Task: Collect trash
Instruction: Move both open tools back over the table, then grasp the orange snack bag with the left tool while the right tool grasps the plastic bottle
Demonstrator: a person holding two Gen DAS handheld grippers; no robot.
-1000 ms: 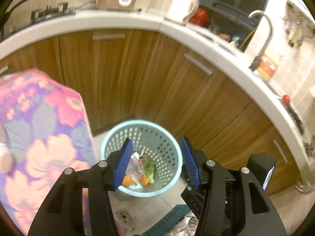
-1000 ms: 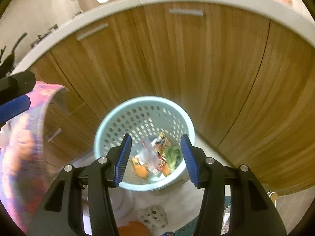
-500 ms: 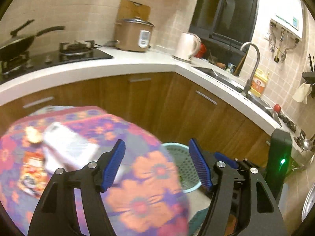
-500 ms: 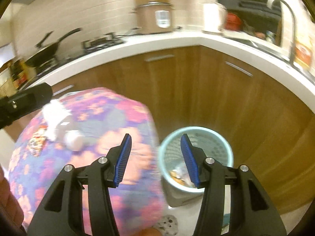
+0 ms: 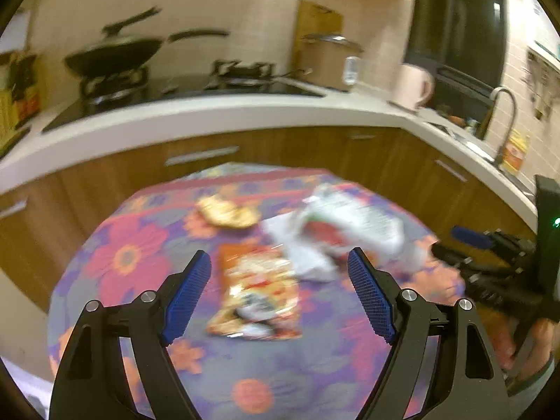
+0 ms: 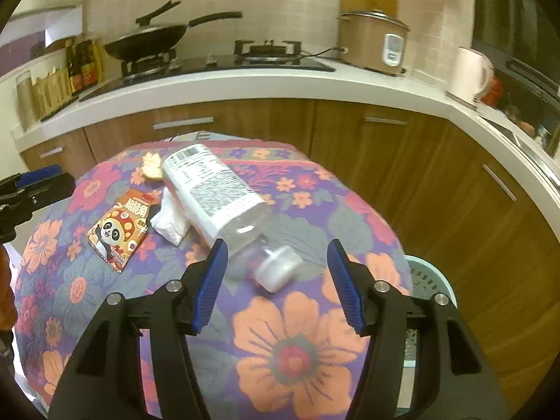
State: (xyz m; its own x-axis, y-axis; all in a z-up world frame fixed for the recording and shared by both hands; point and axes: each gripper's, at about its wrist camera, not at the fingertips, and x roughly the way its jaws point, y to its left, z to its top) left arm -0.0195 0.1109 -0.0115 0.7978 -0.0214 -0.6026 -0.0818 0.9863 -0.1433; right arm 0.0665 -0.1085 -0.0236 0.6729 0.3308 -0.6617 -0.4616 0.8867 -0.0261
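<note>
A round table with a floral cloth (image 6: 287,343) holds the trash. A clear plastic bottle (image 6: 224,203) with a white label lies on its side, cap toward me. Beside it lie a crumpled white tissue (image 6: 169,220), an orange panda snack packet (image 6: 119,227) and a piece of bread (image 6: 151,169). My right gripper (image 6: 276,280) is open and empty, just short of the bottle's cap. My left gripper (image 5: 280,294) is open and empty above the snack packet (image 5: 257,297); the bottle (image 5: 350,224) is blurred there. The teal trash basket (image 6: 430,283) shows past the table's right edge.
Wooden cabinets under a white counter (image 6: 245,84) curve behind the table. On the counter stand a pan (image 6: 147,40), a gas hob (image 6: 266,50), a rice cooker (image 6: 372,43) and a kettle (image 6: 469,73). The sink tap (image 5: 504,105) is at the right.
Both grippers have swung up and left from over the basket to over the table. The basket has slid out to the right edge of view. Both stay open and empty.
</note>
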